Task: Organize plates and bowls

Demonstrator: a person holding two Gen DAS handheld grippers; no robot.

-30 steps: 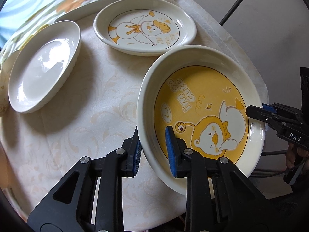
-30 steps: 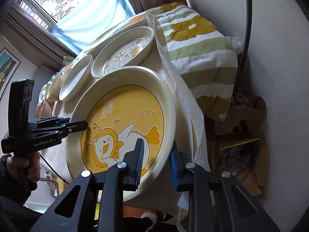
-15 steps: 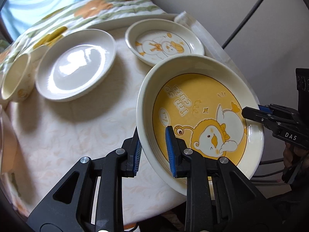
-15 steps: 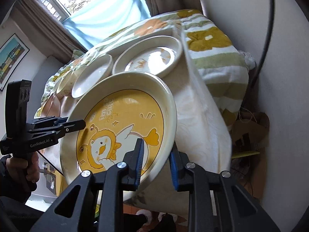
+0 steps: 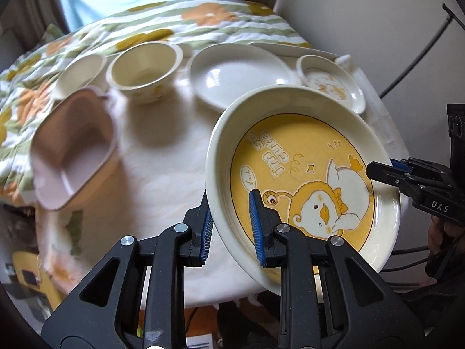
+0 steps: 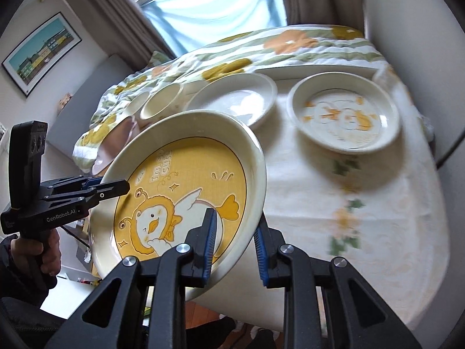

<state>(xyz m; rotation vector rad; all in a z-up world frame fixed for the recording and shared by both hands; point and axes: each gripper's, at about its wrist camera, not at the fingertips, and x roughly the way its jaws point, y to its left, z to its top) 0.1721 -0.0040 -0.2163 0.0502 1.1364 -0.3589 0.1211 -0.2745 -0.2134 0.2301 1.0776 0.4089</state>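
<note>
Left gripper [image 5: 232, 218] and right gripper [image 6: 235, 241] both pinch one yellow plate [image 5: 305, 174].

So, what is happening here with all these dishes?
A person is holding one yellow duck plate with two handheld tongs at once. The left tongs are shut on its near rim, the right tongs on the opposite rim, and the plate is lifted and tilted above the table. On the table sit a white plate, a small duck plate, two bowls and a pink dish.
</note>
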